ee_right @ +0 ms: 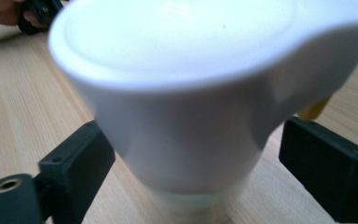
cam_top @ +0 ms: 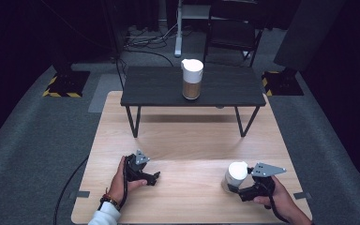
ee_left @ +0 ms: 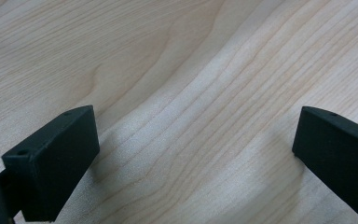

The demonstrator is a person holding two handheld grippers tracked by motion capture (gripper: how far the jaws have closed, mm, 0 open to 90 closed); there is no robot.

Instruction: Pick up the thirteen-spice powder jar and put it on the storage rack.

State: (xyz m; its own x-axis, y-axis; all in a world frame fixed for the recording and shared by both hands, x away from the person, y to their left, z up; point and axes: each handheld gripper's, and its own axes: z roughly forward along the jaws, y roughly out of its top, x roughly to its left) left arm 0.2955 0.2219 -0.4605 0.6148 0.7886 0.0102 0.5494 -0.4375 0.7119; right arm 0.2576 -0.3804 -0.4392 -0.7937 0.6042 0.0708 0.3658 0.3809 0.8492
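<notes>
**Inspector:** Dark curtains closed off the room, with grey carpet underfoot. A pale wooden worktop stood in front, and a low black table sat at its far end carrying a white-lidded jug with a brownish body. What was the work in hand?

**Onlooker:** A second jug of the same sort stood upright near the worktop's right front edge. The right hand-held gripper had its jaws spread to either side of it, just under the white lid. I saw gaps on both sides, so it was not clamped.

**Inspector:** And the other one?

**Onlooker:** The left hand-held gripper rested low over bare wood, jaws wide apart, holding nothing.

**Inspector:** Your assessment of handling?

**Onlooker:** I judged the jug rigid plastic, smooth and probably slippery. The lid flared wider than the clear body beneath and had a spout to one side. A grip below that flare would let the lid's rim stop any slipping downward. I could not tell whether it held liquid, so weight was uncertain. It looked tall for its base and liable to tip if nudged off-centre.
</notes>
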